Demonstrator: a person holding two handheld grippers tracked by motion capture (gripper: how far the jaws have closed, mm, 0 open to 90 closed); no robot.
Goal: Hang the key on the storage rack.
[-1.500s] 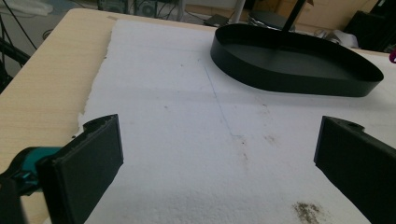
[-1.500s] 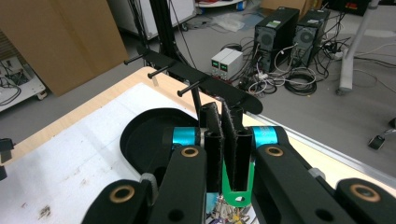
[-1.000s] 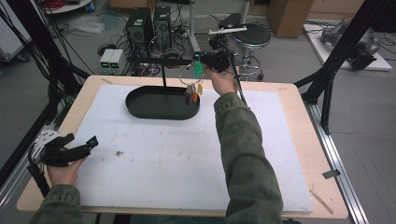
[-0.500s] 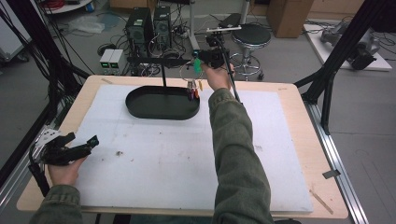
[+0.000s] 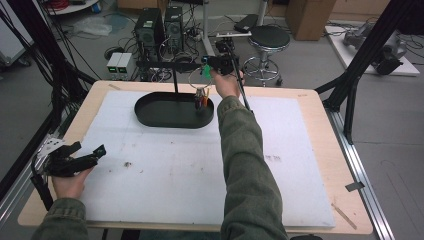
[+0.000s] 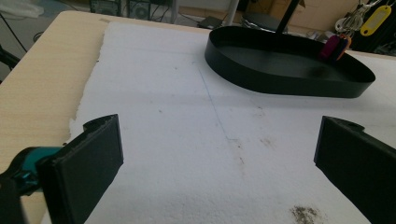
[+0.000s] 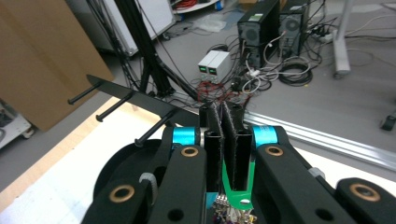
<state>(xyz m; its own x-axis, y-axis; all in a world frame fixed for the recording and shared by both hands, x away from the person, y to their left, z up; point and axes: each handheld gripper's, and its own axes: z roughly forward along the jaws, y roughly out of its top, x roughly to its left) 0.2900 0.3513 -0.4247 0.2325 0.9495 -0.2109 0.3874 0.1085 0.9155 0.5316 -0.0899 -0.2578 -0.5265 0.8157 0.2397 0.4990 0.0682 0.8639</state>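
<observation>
My right gripper point(image 5: 216, 62) is held over the far edge of the table, shut on a green tag point(image 5: 205, 71) of a key bunch point(image 5: 201, 98). In the right gripper view the green tag point(image 7: 235, 190) is pinched between the closed jaws of the right gripper point(image 7: 225, 122). The keys dangle over the right end of a black oval tray point(image 5: 165, 116), just below the rack bar point(image 5: 165, 64). My left gripper point(image 5: 90, 148) rests open at the table's near left with nothing in it. The left gripper view shows the left gripper point(image 6: 224, 158) facing the tray point(image 6: 285, 81) and the key bunch point(image 6: 337, 46).
The rack's post point(image 5: 176, 82) rises from the tray, and its black pegs point(image 7: 116, 109) point outward. A white foam sheet point(image 5: 200, 170) covers the wooden table point(image 5: 320, 125). Computers, cables and a stool point(image 5: 270, 37) stand on the floor beyond.
My right hand has drifted slightly left and lower with the key bunch, closer to the tray's right end. The left hand has stayed put.
</observation>
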